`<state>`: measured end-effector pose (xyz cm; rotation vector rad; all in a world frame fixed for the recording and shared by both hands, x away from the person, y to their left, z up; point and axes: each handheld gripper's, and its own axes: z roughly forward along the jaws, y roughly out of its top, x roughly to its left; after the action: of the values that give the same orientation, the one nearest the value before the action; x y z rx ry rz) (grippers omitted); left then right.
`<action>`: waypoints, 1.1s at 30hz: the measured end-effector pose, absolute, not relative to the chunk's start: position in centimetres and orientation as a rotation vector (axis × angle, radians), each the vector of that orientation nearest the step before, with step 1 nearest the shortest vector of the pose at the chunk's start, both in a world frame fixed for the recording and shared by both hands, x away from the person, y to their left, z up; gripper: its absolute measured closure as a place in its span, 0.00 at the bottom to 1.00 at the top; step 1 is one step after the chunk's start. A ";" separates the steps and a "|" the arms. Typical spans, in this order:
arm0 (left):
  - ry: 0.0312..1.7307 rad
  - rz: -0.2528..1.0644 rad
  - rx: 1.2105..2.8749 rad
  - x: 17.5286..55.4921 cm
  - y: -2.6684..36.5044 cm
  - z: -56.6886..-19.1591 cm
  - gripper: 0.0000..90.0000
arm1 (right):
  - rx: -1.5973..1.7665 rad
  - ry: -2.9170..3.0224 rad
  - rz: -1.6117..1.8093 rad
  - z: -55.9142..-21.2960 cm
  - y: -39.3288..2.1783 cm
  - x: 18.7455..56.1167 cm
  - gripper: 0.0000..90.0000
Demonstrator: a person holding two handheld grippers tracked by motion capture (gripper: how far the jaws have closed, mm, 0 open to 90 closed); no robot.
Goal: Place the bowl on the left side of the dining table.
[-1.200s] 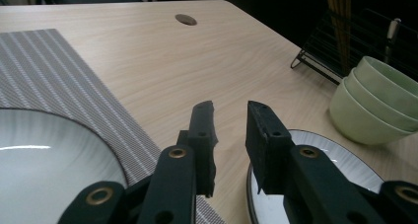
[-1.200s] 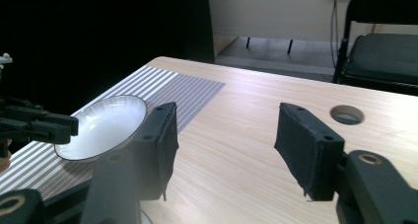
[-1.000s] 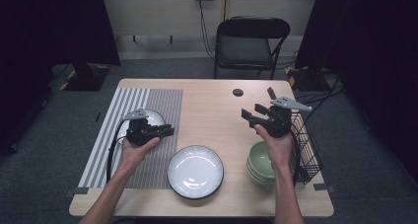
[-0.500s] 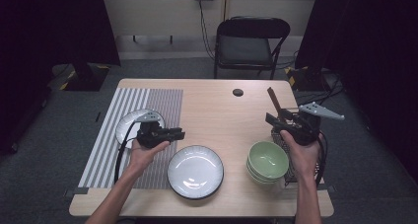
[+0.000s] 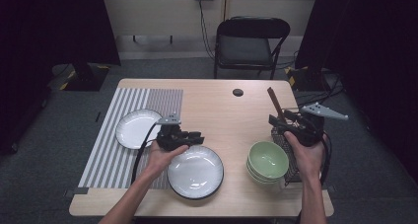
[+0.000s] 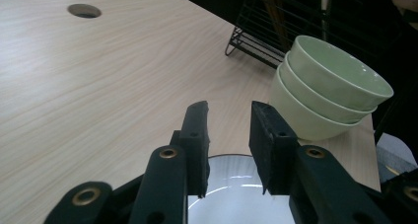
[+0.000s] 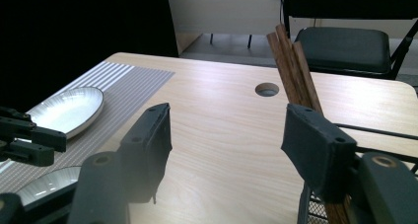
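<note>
The left claw is hovering over the far rim of the white plate near the table's front edge, its jaws standing a little apart with nothing between them; in the left gripper view the plate's rim is showing just below and between the two black jaws, not touched by them. Beyond the jaws in that view, the stack of green bowls is sitting on the table, with the black wire rack behind it.

The right claw is hanging released at the rack on the table's right side; its jaws have just been opening and are holding nothing. In the right gripper view the jaws are standing wide, and the brown chopsticks are rising from the rack just beside the right-hand jaw; whether they are touching it cannot be told.

The green bowls are resting just beside the rack, between it and the white plate. A second plate is lying on the striped mat at the left. A black chair is standing behind the table.
</note>
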<state>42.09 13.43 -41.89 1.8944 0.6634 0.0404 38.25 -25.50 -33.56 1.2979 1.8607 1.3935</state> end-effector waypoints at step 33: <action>0.351 -0.061 2.015 38.4 1.0 -38.9 0.55 | 1.265 1.890 1.424 -33.8 -25.3 38.3 0.36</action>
<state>38.42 1.03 -38.95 2.0154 0.3512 -0.0613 38.30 -25.26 -33.85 1.2652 1.8903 1.4243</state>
